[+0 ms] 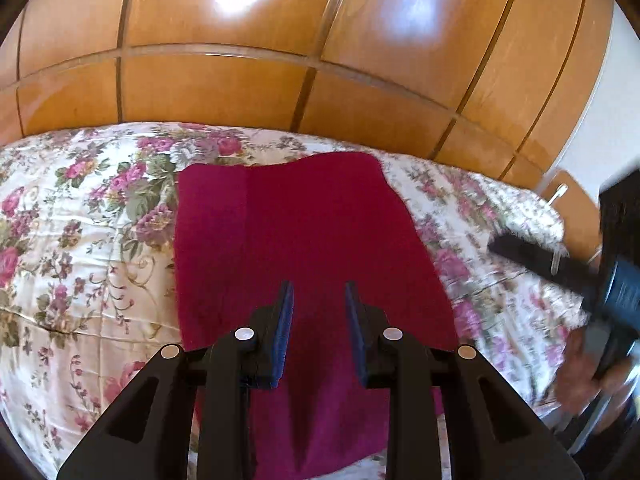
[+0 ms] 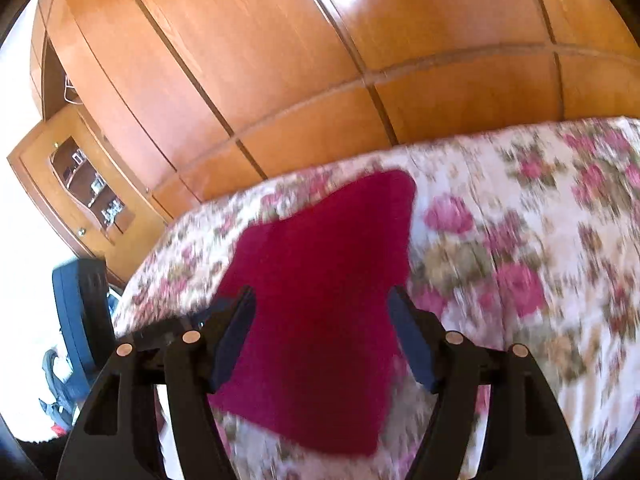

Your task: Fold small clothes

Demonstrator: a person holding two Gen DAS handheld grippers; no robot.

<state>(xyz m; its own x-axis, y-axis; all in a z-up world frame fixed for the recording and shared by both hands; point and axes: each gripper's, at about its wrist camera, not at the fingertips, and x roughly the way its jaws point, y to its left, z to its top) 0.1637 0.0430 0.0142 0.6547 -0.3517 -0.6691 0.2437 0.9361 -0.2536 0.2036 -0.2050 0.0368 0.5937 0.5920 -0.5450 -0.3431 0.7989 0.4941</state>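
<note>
- The red cloth [image 1: 304,240] lies flat on the floral bedspread [image 1: 80,240], with a fold line down its left part.
- The left gripper [image 1: 319,300] hovers over the near half of the cloth; its jaws stand slightly apart with nothing between the pads.
- The right gripper [image 2: 322,312] is open wide above the cloth [image 2: 320,300], pads clear of the fabric.
- From the left wrist view, the right gripper [image 1: 560,264] appears blurred at the right edge, over the bedspread; the hand [image 1: 588,376] below it is indistinct.
- A wooden wardrobe [image 2: 320,60] stands behind the bed.
</note>
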